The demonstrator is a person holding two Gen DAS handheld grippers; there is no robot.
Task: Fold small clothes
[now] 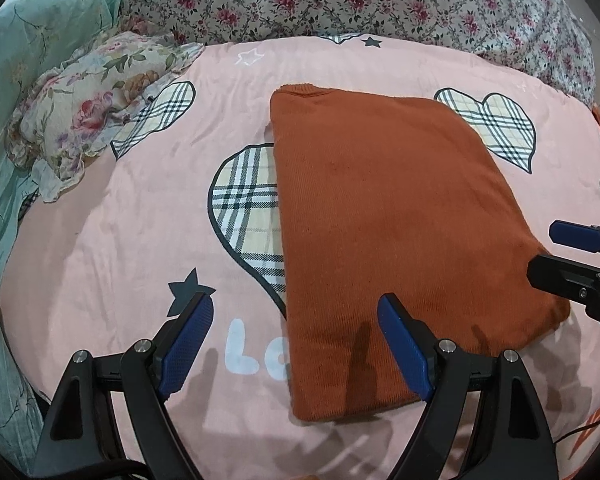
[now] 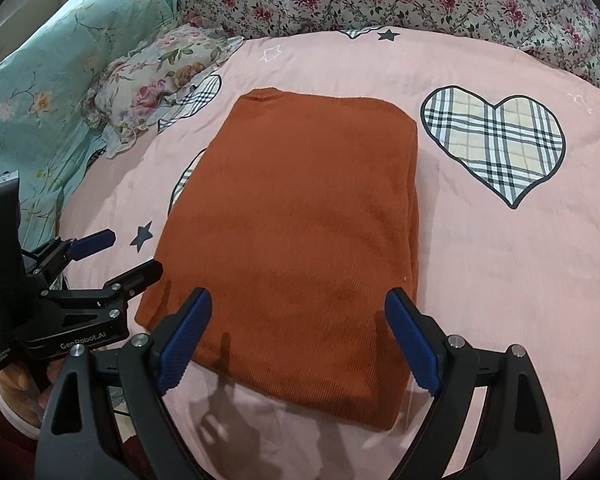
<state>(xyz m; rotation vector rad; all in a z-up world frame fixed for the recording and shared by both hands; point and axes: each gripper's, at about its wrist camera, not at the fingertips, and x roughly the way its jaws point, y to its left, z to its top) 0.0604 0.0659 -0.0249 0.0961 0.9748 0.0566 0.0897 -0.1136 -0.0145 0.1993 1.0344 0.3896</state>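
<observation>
Orange sweater (image 1: 400, 232) lies folded in flat rectangle on pink bed sheet (image 1: 140, 220), partly over plaid heart. My left gripper (image 1: 296, 340) hovers over its near edge, fingers apart, holding nothing. My right gripper (image 2: 298, 334) same, fingers spread wide, empty. Floral pillow (image 1: 84, 116) far left.

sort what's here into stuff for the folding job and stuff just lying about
For the job:
folded rust-orange ribbed knit garment
left gripper
right gripper

Lying about:
frilled floral pillow
teal floral quilt
rose-print blanket
pink heart-print bedsheet
</observation>
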